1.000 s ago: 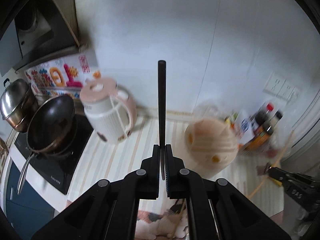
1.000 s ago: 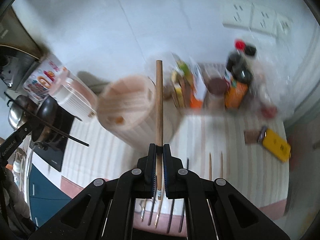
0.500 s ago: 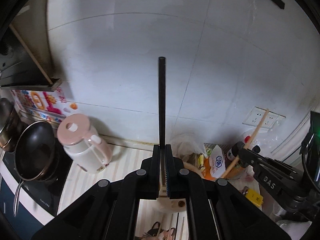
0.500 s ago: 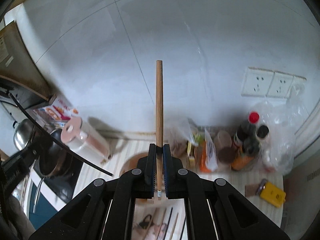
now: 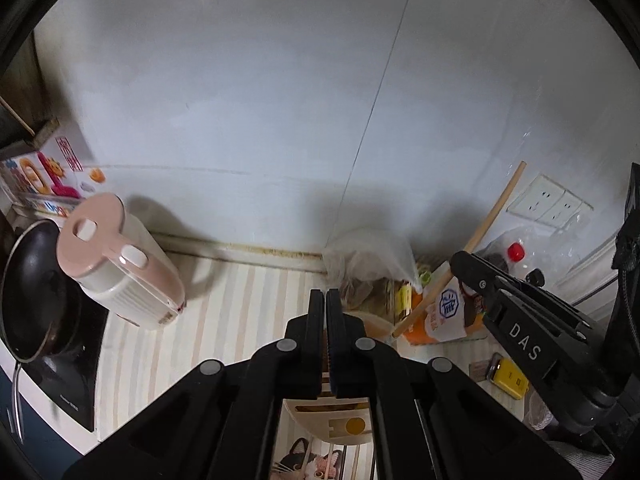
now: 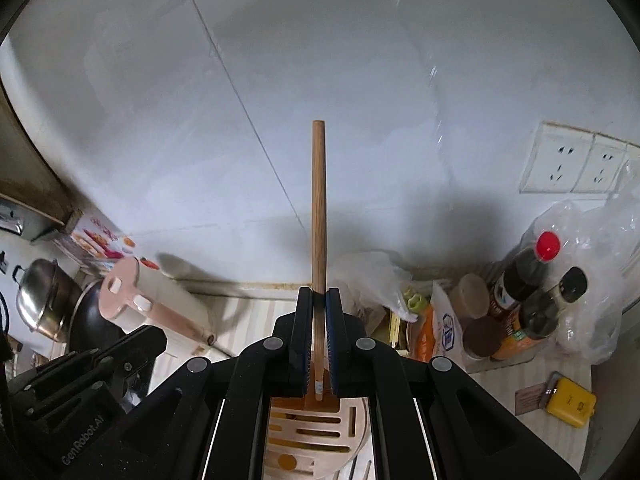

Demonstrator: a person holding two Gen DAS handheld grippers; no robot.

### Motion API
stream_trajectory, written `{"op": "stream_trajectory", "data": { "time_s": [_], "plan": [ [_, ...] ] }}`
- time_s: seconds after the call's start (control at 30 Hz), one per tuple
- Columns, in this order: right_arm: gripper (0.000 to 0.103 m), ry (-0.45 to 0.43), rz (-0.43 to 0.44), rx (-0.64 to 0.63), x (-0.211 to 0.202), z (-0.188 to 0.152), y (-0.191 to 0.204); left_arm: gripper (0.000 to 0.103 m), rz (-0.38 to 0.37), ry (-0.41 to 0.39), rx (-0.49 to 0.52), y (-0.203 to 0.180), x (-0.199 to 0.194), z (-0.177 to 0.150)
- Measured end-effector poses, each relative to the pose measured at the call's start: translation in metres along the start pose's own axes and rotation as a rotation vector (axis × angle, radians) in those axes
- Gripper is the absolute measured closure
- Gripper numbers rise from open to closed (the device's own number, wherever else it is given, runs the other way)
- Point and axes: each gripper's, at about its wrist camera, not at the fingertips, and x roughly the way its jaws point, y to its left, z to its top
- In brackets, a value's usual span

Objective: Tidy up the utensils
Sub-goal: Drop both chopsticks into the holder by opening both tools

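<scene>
My left gripper is shut with nothing between its fingers. It hovers over the beige slotted utensil holder, which is mostly hidden under it. My right gripper is shut on a wooden chopstick that stands straight up out of its jaws. Directly beneath it lies the holder's slotted top. In the left wrist view the right gripper comes in from the right with the wooden chopstick slanted across it. The left gripper shows at the lower left of the right wrist view. I see no black chopstick.
A pink kettle and a black pan stand at the left. Sauce bottles, plastic bags and a yellow object crowd the right by the wall sockets. Loose chopsticks lie in front of the holder.
The black chopstick that stood in my left gripper is gone from its jaws. Both grippers have moved over the holder, closer together. The right one keeps the wooden chopstick.
</scene>
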Motion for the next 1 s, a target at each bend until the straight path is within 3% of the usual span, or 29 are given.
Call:
{"op": "stream_trajectory", "data": {
  "time_s": [0.17, 0.23, 0.33, 0.4, 0.43, 0.47, 0.5, 0.53, 0.57, 0.7, 0.77, 0.87, 1.0],
  "plan": [
    [0.096, 0.082, 0.002, -0.028, 0.025, -0.012, 0.001, 0.103, 0.000, 0.027, -0.008, 0.004, 0.010, -0.006],
    [0.096, 0.161, 0.029, -0.041, 0.040, -0.020, 0.002, 0.102, 0.006, 0.021, -0.006, 0.005, 0.009, -0.008],
    [0.094, 0.215, 0.027, -0.057, 0.051, -0.030, 0.000, 0.097, 0.060, -0.010, 0.000, 0.006, 0.000, -0.014],
    [0.079, 0.213, 0.029, -0.040, 0.046, -0.034, -0.006, 0.097, 0.094, -0.024, -0.012, 0.011, -0.007, -0.019],
    [0.063, 0.207, 0.030, -0.030, 0.043, -0.034, -0.010, 0.095, 0.104, -0.031, -0.022, 0.015, -0.010, -0.022],
    [0.053, 0.192, 0.030, -0.015, 0.037, -0.035, -0.014, 0.082, 0.117, -0.036, -0.030, 0.019, -0.012, -0.024],
    [0.051, 0.173, 0.027, -0.004, 0.029, -0.037, -0.018, 0.053, 0.125, -0.040, -0.034, 0.021, -0.014, -0.026],
    [0.050, 0.158, 0.022, 0.003, 0.022, -0.037, -0.020, 0.035, 0.139, -0.054, -0.043, 0.026, -0.018, -0.029],
    [0.048, 0.137, 0.013, 0.011, 0.013, -0.039, -0.024, 0.008, 0.147, -0.072, -0.052, 0.031, -0.022, -0.033],
    [0.041, 0.073, -0.018, 0.047, -0.020, -0.055, -0.039, 0.000, 0.162, -0.136, -0.059, 0.041, -0.031, -0.053],
    [0.032, 0.054, -0.026, 0.064, -0.032, -0.068, -0.045, 0.000, 0.177, -0.145, -0.051, 0.044, -0.029, -0.064],
    [0.019, 0.037, -0.045, 0.080, -0.040, -0.096, -0.055, 0.000, 0.176, -0.119, -0.043, 0.046, -0.020, -0.089],
    [0.019, 0.079, -0.072, 0.114, -0.034, -0.144, -0.071, 0.000, 0.197, -0.034, 0.016, 0.039, 0.008, -0.125]
  ]
}}
